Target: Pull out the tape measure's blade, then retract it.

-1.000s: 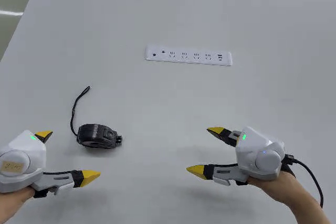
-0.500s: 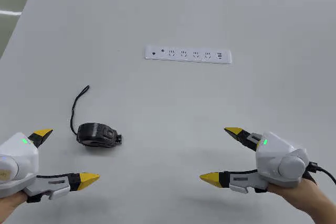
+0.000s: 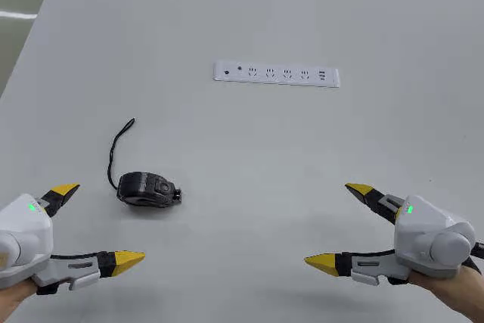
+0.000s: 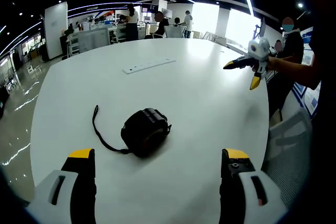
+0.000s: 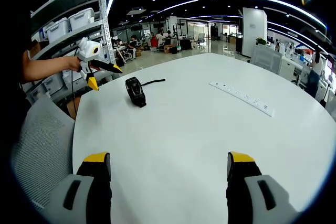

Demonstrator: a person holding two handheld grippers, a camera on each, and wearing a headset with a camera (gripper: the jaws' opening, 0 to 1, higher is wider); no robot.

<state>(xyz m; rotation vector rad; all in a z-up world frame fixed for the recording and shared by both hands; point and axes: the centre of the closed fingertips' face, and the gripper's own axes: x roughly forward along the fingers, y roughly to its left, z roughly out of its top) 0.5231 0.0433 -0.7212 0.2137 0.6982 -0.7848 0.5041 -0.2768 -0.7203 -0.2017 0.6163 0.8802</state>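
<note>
A black tape measure (image 3: 147,189) lies on the white table, its black wrist strap (image 3: 118,149) curling away behind it; the blade is not pulled out. In the left gripper view the tape measure (image 4: 145,131) sits just ahead, between the jaws and apart from them. My left gripper (image 3: 97,225) stands open at the lower left, nothing in it. My right gripper (image 3: 340,225) is open too, low on the right and far from the tape measure (image 5: 135,92). Each gripper appears in the other's view: the right gripper (image 4: 244,67) and the left gripper (image 5: 103,75).
A white power strip (image 3: 277,74) lies flat further back on the table (image 3: 249,149). The table's left edge (image 3: 23,43) runs close to the left gripper. Office shelving, chairs and people stand around the table in both gripper views.
My right gripper has drawn back down and to the right, away from the middle. The left gripper has barely shifted. The tape measure has not moved on the table.
</note>
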